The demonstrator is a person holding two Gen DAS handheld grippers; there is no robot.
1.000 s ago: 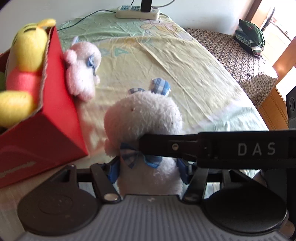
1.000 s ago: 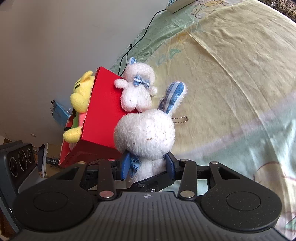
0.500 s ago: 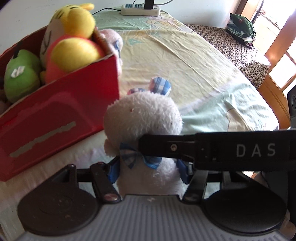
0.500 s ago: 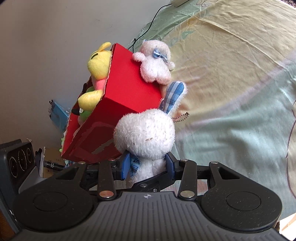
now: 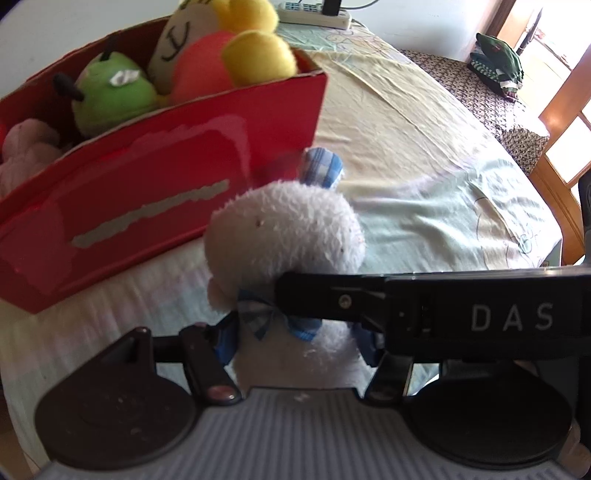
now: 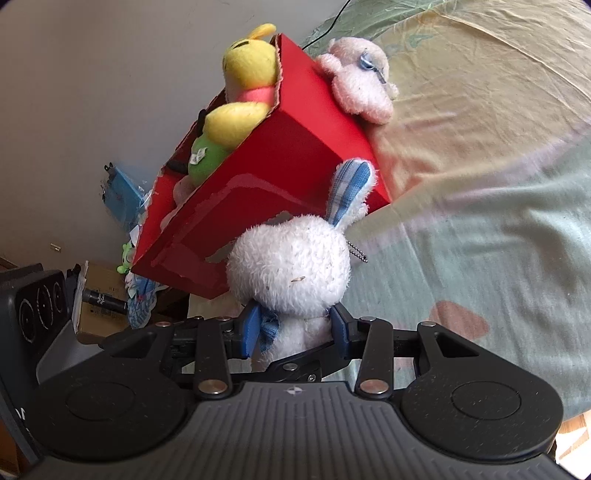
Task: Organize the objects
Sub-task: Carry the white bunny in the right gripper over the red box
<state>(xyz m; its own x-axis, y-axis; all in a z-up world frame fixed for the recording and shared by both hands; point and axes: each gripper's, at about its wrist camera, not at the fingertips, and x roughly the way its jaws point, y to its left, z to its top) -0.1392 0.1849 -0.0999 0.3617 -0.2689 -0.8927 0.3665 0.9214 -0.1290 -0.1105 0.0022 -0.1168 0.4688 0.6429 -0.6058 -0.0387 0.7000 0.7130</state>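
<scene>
The red box point(image 5: 147, 192) sits toward the left edge of the bed point(image 5: 424, 147), packed with a green plush point(image 5: 110, 92) and a yellow plush point(image 5: 236, 48). In the right wrist view a pink plush point(image 6: 360, 79) leans against the box's far side. Just right of the box, the white bunny point(image 5: 284, 236) with a blue checked ear is lifted above the sheet, both grippers clamped on its body: the left gripper point(image 5: 291, 339) grips it below the bow, and the right gripper point(image 6: 295, 328) pinches it between blue pads point(image 6: 251, 326). Further right, a power strip point(image 5: 314, 11) lies at the bed's far edge.
</scene>
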